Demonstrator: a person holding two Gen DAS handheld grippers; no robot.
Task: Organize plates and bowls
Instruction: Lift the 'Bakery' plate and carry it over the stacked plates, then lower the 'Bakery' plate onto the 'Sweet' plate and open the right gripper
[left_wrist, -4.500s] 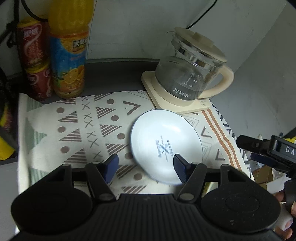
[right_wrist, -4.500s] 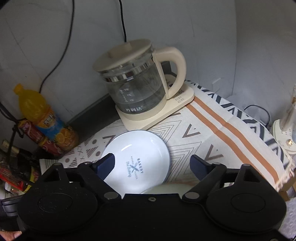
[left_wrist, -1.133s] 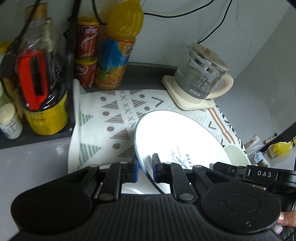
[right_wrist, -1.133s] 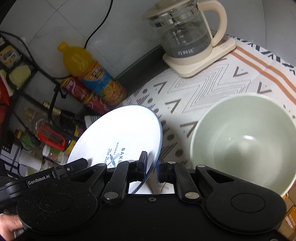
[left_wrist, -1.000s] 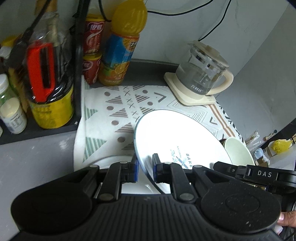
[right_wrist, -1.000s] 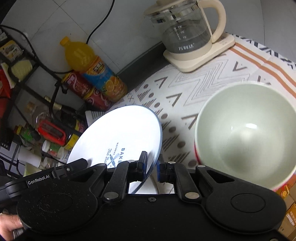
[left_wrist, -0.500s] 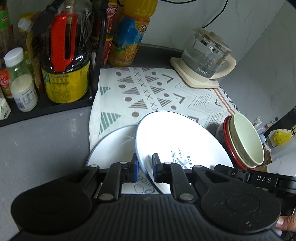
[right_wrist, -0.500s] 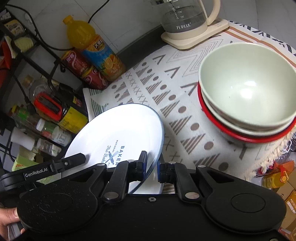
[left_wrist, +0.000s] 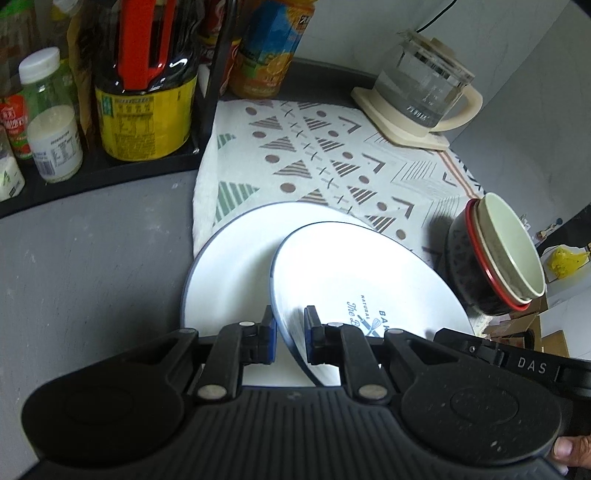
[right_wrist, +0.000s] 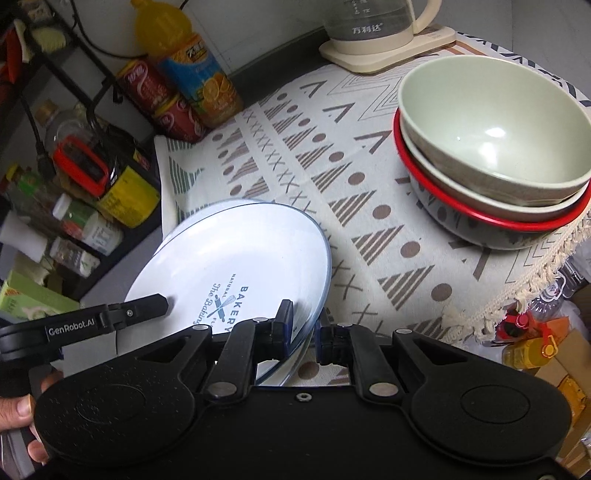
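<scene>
A white plate with blue BAKERY print (left_wrist: 354, 273) (right_wrist: 229, 254) is held tilted by both grippers. My left gripper (left_wrist: 290, 334) is shut on its near-left rim, and my right gripper (right_wrist: 304, 334) is shut on its near-right rim. Under it lies a second, larger white plate (left_wrist: 225, 273), partly on the patterned cloth (left_wrist: 314, 155) and partly on the grey counter. To the right stands a stack of bowls (left_wrist: 495, 258) (right_wrist: 495, 155): a pale green bowl on top, another beneath, and a dark bowl with a red rim at the bottom.
A glass kettle on a cream base (left_wrist: 421, 99) (right_wrist: 384, 33) stands at the back right. An orange juice bottle (right_wrist: 192, 70) and red cans (right_wrist: 155, 99) line the back. A black rack with sauce bottles and jars (left_wrist: 144, 85) fills the left. The cloth's fringe (right_wrist: 532, 280) hangs off the edge.
Both grippers have closed on the printed plate and carried it from beside the kettle toward the near left, over the larger plate. It now sits lower above that plate.
</scene>
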